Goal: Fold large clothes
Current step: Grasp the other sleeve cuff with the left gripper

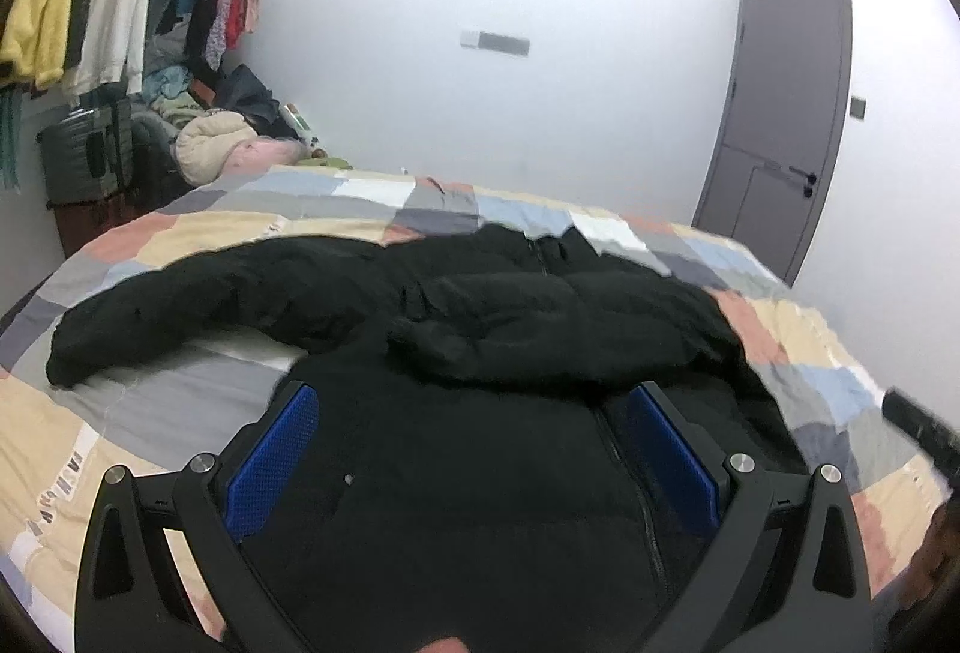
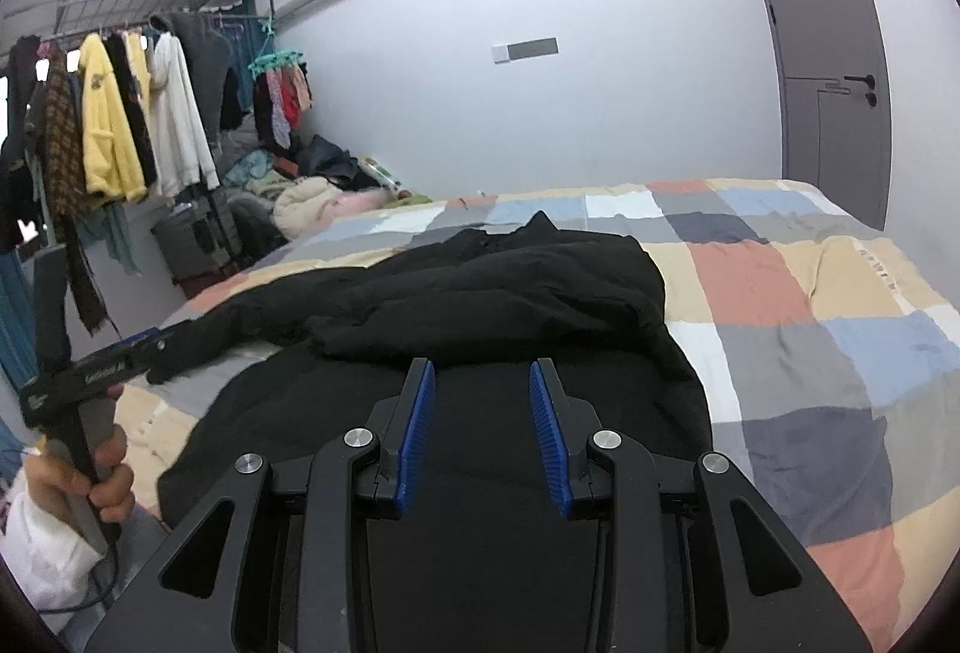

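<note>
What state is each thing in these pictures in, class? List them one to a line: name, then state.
Black jacket: spread on the bed, one sleeve folded across its body, the other stretched out sideways.
Left hand-held gripper: open, above the jacket, holding nothing.
Right hand-held gripper: open, holding nothing.
Door: closed.
Bedcover: spread out, slightly wrinkled.

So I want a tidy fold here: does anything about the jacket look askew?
Yes. On the black jacket, one sleeve sprawls sideways across the patchwork bedspread, while the other is already folded over the chest, so it lies lopsided.
</note>
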Demonstrator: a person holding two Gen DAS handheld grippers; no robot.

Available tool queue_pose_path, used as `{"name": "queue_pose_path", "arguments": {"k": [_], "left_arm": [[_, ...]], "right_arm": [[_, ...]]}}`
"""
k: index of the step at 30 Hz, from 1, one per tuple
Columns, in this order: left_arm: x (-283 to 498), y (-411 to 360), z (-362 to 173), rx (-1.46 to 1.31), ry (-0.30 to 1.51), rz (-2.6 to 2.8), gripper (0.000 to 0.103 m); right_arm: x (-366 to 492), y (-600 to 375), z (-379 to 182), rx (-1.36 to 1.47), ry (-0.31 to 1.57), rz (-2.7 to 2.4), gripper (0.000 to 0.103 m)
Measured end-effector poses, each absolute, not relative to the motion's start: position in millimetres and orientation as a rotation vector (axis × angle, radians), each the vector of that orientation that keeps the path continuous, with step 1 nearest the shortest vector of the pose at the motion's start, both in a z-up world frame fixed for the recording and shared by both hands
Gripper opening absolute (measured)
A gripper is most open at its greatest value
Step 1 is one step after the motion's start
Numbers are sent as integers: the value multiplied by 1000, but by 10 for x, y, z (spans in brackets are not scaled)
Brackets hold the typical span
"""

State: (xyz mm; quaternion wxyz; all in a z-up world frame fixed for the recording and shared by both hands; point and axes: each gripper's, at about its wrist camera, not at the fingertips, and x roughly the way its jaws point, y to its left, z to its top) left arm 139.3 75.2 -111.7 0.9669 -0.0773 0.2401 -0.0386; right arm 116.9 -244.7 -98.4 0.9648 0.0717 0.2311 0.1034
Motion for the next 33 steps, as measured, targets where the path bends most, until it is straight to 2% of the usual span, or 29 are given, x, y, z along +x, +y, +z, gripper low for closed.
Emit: {"name": "queue_pose_path", "arguments": {"k": [8, 13, 16, 20, 27, 30, 32, 33], "left_arm": [[1334, 1574, -665, -175, 413, 87, 103], [1489, 2401, -657, -230, 446, 224, 103], [1675, 2942, -906, -333, 529, 207, 103], [1908, 3669, -1494, -542, 645, 191, 102], [2295, 4386, -2391, -820, 711, 194, 101], [2427, 4634, -2636, -958, 675, 183, 101], [2529, 4734, -2727, -992, 665, 190, 101], [2586, 4794, -2774, -1020, 654, 194, 101]], "right_arm": [[1219, -2356, -1081, 116, 499, 208, 31], [1232, -2238, -1120, 91, 519, 211, 31], [1233, -2176, -1150, 73, 533, 203, 31], [1283, -2107, -1165, 68, 551, 197, 31], [1437, -1977, -1251, 77, 605, 185, 36], [1486, -1947, -1283, 71, 624, 185, 46], [1509, -1957, -1291, 87, 627, 179, 58], [1517, -1961, -1292, 91, 627, 175, 59]]}}
